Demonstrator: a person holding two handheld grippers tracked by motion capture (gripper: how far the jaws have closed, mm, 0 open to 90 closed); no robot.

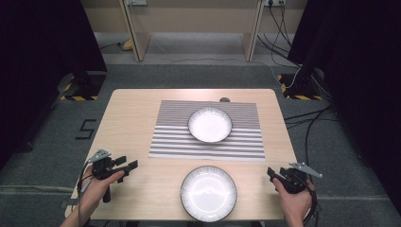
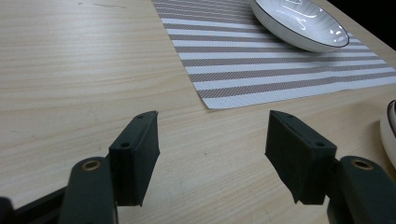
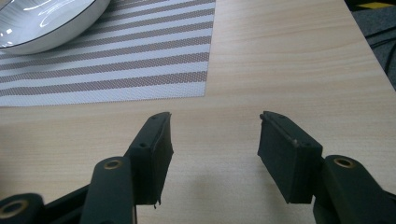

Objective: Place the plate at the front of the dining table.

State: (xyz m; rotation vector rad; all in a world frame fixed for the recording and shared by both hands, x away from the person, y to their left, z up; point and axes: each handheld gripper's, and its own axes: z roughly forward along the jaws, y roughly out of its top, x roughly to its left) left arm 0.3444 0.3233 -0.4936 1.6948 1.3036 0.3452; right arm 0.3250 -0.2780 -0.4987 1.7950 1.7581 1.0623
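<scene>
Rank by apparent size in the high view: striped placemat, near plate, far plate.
1. striped placemat, clearly largest.
2. near plate.
3. far plate.
The near one looks larger, but it lies closer to the camera, so their true order is unsure.

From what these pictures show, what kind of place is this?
Probably a lab or recording room, not a home. A wooden table stands on grey carpet between dark curtains, cables run across the floor, and yellow-black hazard tape marks the stand bases. The striped placemat and two plates look staged.
</scene>
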